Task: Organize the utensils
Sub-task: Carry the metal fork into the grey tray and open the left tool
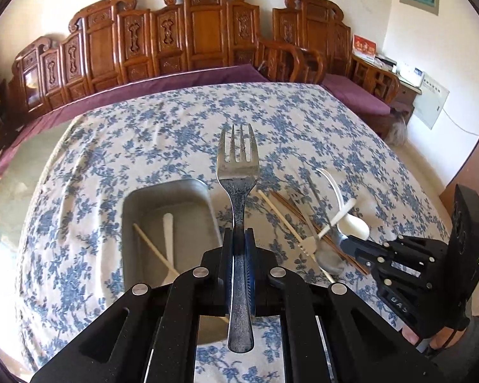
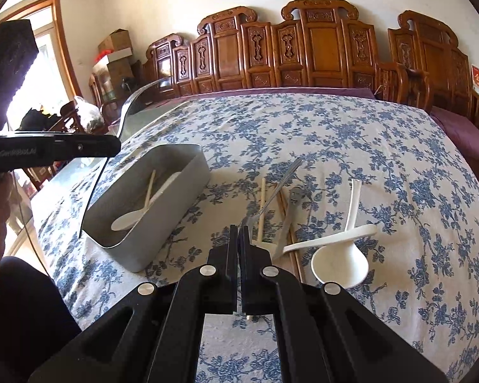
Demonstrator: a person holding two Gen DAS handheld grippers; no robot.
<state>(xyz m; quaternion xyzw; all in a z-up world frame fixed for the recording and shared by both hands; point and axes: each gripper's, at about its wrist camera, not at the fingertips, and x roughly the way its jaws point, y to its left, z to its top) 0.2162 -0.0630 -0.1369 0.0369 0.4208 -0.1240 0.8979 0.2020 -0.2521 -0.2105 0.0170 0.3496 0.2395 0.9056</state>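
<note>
Table (image 2: pixel 351 121): covered by a white cloth with blue flowers; a carved wooden bench (image 1: pixel 188 41) stands behind it.

Left gripper (image 1: pixel 239 233): clamped tight on a metal fork (image 1: pixel 238 172). The fork is held by its handle between the blue pads (image 1: pixel 250 271), tines pointing away from the camera, raised above the cloth and over the near right edge of the tray (image 1: pixel 207 191). In the right wrist view this fork is seen edge-on as a curved strip (image 2: pixel 134 108) projecting from the left gripper at the left border.

Right gripper (image 2: pixel 239 233): jaws pressed together, nothing seen between them. It is held low over the cloth, just before the loose pile of utensils.

Tray: grey, rectangular, on the cloth left of the pile. Inside are a white spoon (image 2: pixel 127 220) and one pale chopstick (image 2: pixel 150 188), crossed.

Pile, on the cloth right of the tray:
- two white spoons (image 2: pixel 338 265), crossed, the bowl of one nearest the camera
- a pale chopstick (image 2: pixel 262 204)
- brown chopsticks (image 1: pixel 287 206), lying beside it
- a second metal fork (image 2: pixel 287 220)
- a metal spoon (image 1: pixel 330 255), partly under the other pieces
</note>
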